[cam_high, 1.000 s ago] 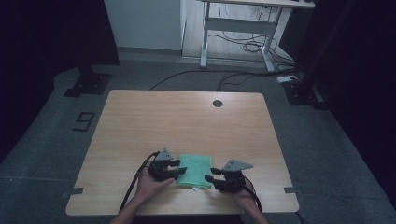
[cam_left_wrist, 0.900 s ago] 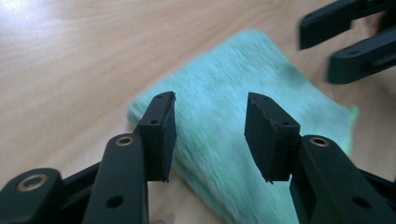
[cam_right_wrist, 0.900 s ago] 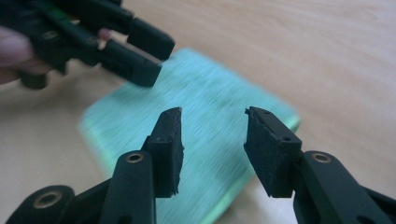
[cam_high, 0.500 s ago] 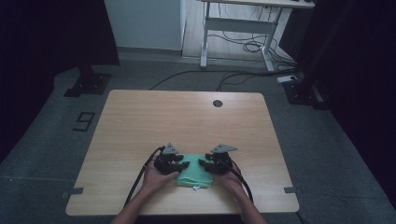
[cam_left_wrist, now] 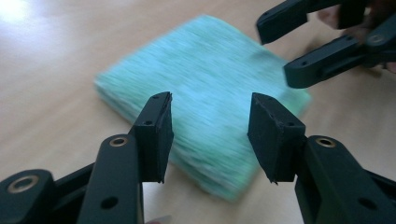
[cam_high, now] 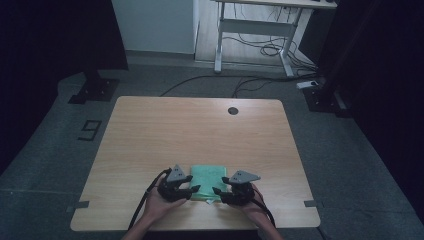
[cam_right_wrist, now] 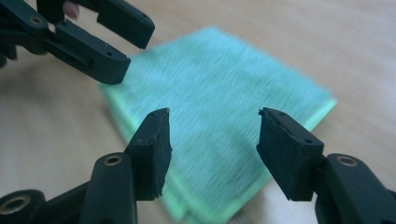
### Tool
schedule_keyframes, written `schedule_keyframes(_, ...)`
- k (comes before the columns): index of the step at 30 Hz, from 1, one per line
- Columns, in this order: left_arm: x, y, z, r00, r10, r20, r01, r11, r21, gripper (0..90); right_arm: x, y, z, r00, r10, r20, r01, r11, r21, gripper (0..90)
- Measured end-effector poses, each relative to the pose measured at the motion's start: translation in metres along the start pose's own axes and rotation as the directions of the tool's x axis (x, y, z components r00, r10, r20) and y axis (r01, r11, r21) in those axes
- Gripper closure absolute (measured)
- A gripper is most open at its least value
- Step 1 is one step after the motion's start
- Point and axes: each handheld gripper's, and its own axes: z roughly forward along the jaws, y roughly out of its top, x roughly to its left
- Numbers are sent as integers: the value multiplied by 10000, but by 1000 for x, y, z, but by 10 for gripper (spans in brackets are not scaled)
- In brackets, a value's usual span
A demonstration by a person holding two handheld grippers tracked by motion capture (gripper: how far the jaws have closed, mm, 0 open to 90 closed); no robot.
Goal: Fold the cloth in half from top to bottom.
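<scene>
Folded green cloth (cam_high: 207, 181) lies flat near the front edge of the wooden surface (cam_high: 200, 130); left gripper (cam_high: 194, 189) and right gripper (cam_high: 218, 191) sit at its near corners, fingers apart and just been widening, nothing pinched; my worry is they'd snag only the top layer, so the stack unfolds or slides off.
</scene>
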Motion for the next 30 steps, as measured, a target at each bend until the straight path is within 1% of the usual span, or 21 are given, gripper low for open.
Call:
schedule_keyframes(2,-5,-4,4,9999,114,83,-117,9996,275,501,5,-6,-1,9999,-126,-64,127,9997,210,437)
schedule_keyframes(3,-5,-5,7,9999,92,73,-95,9991,414,505,7,-9,0,9999,-144,-90,147,9993,333,437)
schedule_keyframes(5,-2,-7,13,9999,-23,102,16,9982,599,513,7,-13,4,9999,-129,10,129,9982,586,437)
schedule_keyframes(6,0,-8,15,9999,-126,87,120,9979,636,517,6,-14,6,10000,-53,46,50,9977,681,438)
schedule_keyframes(8,3,-7,19,9996,-259,109,252,9978,615,525,3,-13,8,9999,100,71,-105,9978,647,445)
schedule_keyframes(10,8,-5,22,9996,-279,29,277,9978,610,531,3,-10,11,9993,-53,361,27,9974,715,449)
schedule_keyframes(12,13,-1,25,9995,-298,-45,300,9976,623,537,0,-7,14,9990,-45,443,10,9969,781,450)
schedule_keyframes(14,20,3,29,9993,-353,-106,359,9974,630,541,-6,-3,19,9986,17,525,-60,9968,803,452)
schedule_keyframes(17,34,12,39,9987,-444,-254,458,9973,576,543,-20,4,29,9978,175,642,-223,9970,742,454)
schedule_keyframes(20,48,19,47,9973,-689,-247,699,9966,436,552,-35,11,38,9964,382,751,-435,9966,696,455)
schedule_keyframes(22,55,24,53,9969,-713,-335,727,9965,411,556,-42,15,43,9955,460,827,-518,9963,690,456)
schedule_keyframes(23,59,27,55,9961,-806,-363,820,9959,382,557,-45,17,45,9949,496,884,-555,9963,653,458)
schedule_keyframes(25,64,30,58,9951,-902,-402,917,9951,380,558,-52,20,49,9933,612,983,-671,9961,578,463)
schedule_keyframes(27,66,33,61,9941,-974,-481,993,9944,372,559,-58,23,52,9915,848,989,-903,9945,524,465)
schedule_keyframes(30,68,35,62,9937,-1014,-471,1033,9938,403,559,-62,24,54,9904,995,958,-1043,9934,469,464)
